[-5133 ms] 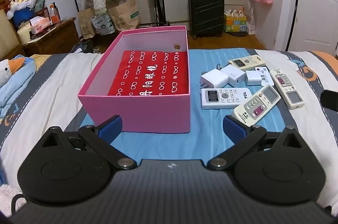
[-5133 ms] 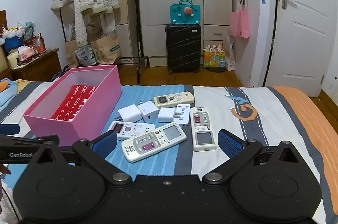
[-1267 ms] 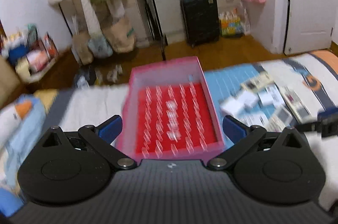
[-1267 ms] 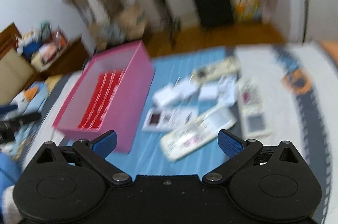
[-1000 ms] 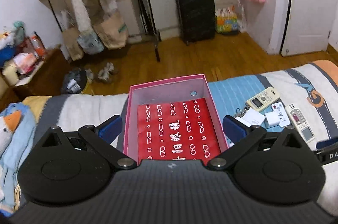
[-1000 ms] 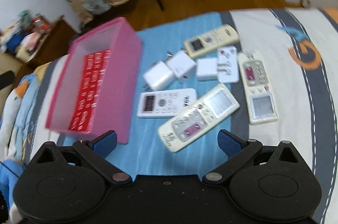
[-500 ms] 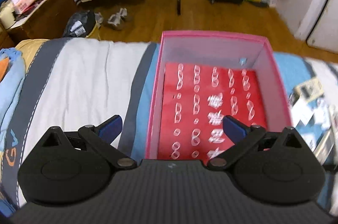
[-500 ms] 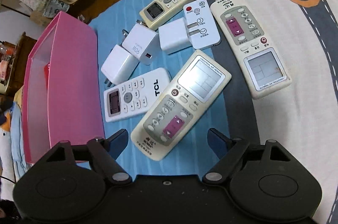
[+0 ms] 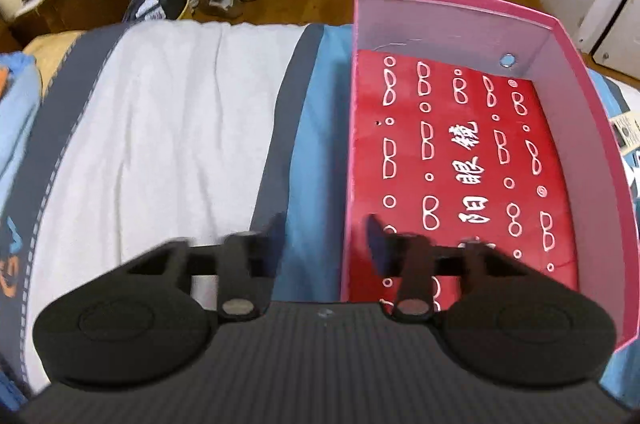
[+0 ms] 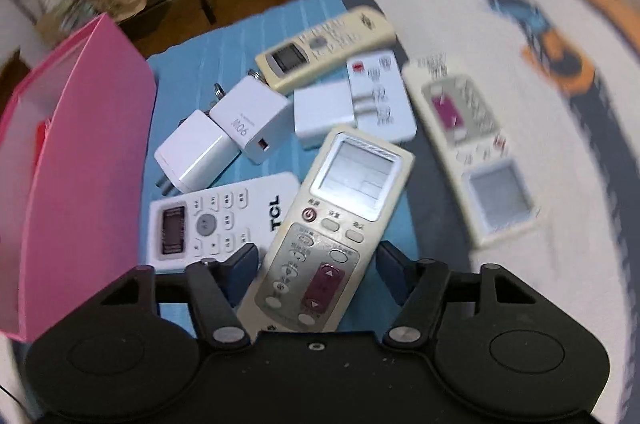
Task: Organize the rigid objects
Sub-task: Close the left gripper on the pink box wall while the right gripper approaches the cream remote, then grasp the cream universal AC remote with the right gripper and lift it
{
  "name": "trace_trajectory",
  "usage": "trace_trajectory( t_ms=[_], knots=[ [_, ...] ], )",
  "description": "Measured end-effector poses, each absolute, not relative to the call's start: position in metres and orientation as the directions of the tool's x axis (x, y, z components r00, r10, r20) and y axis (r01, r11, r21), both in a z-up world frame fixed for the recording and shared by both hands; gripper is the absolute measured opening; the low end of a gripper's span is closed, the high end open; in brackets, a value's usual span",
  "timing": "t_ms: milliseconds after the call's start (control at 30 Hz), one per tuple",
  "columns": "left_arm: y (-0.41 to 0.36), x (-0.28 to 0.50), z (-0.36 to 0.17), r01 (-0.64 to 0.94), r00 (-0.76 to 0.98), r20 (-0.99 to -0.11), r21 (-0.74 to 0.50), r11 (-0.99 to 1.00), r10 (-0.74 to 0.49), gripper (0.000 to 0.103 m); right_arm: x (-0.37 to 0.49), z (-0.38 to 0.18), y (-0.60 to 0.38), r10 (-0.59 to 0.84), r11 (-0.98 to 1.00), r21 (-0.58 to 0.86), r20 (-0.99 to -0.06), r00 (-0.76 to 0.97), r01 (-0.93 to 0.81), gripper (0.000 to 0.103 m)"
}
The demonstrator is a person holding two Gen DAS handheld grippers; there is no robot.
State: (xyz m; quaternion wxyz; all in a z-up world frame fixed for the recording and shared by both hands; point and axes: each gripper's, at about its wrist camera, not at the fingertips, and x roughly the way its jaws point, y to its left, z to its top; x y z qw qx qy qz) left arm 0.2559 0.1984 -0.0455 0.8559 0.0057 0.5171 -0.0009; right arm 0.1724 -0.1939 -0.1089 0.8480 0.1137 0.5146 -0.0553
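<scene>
Your left gripper (image 9: pixel 325 236) has dropped low since half a second ago, and its fingers have just been closing to a narrow gap astride the pink box's (image 9: pixel 347 160) left wall, pads not visibly pressing it (one finger outside, one over the red lining). Your right gripper (image 10: pixel 314 270) has also sunk; its fingers have just been narrowing around the beige remote (image 10: pixel 332 220), which lies between them, not yet gripped.

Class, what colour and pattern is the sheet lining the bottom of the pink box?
Red sheet printed with white eyeglass shapes and characters; clearest in the left wrist view.
</scene>
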Motion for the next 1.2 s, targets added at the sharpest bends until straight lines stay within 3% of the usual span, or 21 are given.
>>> trace_trajectory(
  t_ms=[167,267,333,400,433,667,767,867,933,1000,1200],
  knots=[
    [0.208,0.262,-0.056,0.008,0.495,-0.864,-0.1,0.995,-0.091,0.015,0.185,-0.109,-0.201,0.011,0.977,0.101,-0.902,0.432,0.186,0.069],
    [0.214,0.269,-0.063,0.002,0.493,-0.855,-0.182,0.983,-0.16,0.018,0.193,-0.118,-0.205,0.002,0.967,0.114,-0.898,0.44,0.229,0.08],
    [0.212,0.271,-0.069,-0.007,0.49,-0.864,-0.132,0.991,-0.112,0.017,0.196,-0.12,-0.208,0.012,0.961,0.137,-0.888,0.459,0.241,0.077],
    [0.213,0.271,-0.071,-0.012,0.493,-0.863,-0.138,0.99,-0.114,0.013,0.196,-0.117,-0.207,0.025,0.965,0.145,-0.881,0.473,0.218,0.06],
    [0.215,0.271,-0.071,-0.02,0.493,-0.859,-0.169,0.985,-0.138,0.007,0.197,-0.115,-0.206,0.026,0.97,0.136,-0.882,0.47,0.201,0.06],
    [0.208,0.271,-0.067,0.013,0.516,-0.848,-0.136,0.991,-0.123,0.005,0.195,-0.115,-0.201,0.021,0.986,0.097,-0.882,0.471,0.138,0.06],
    [0.213,0.273,-0.065,-0.009,0.516,-0.844,-0.176,0.984,-0.146,0.007,0.191,-0.114,-0.199,-0.018,0.983,0.068,-0.887,0.461,0.169,0.073],
    [0.216,0.274,-0.062,-0.004,0.531,-0.833,-0.188,0.982,-0.157,0.006,0.187,-0.117,-0.198,0.004,0.981,0.086,-0.908,0.419,0.177,0.076],
    [0.214,0.272,-0.062,0.004,0.549,-0.823,-0.176,0.984,-0.149,0.005,0.184,-0.121,-0.2,0.016,0.976,0.101,-0.915,0.402,0.191,0.073],
    [0.211,0.269,-0.062,0.013,0.558,-0.819,-0.154,0.988,-0.135,0.005,0.181,-0.122,-0.201,0.02,0.975,0.112,-0.905,0.425,0.194,0.061],
    [0.215,0.27,-0.062,-0.008,0.543,-0.827,-0.18,0.984,-0.147,0.005,0.166,-0.09,-0.192,-0.021,0.982,0.088,-0.827,0.561,0.166,0.058]
  ],
)
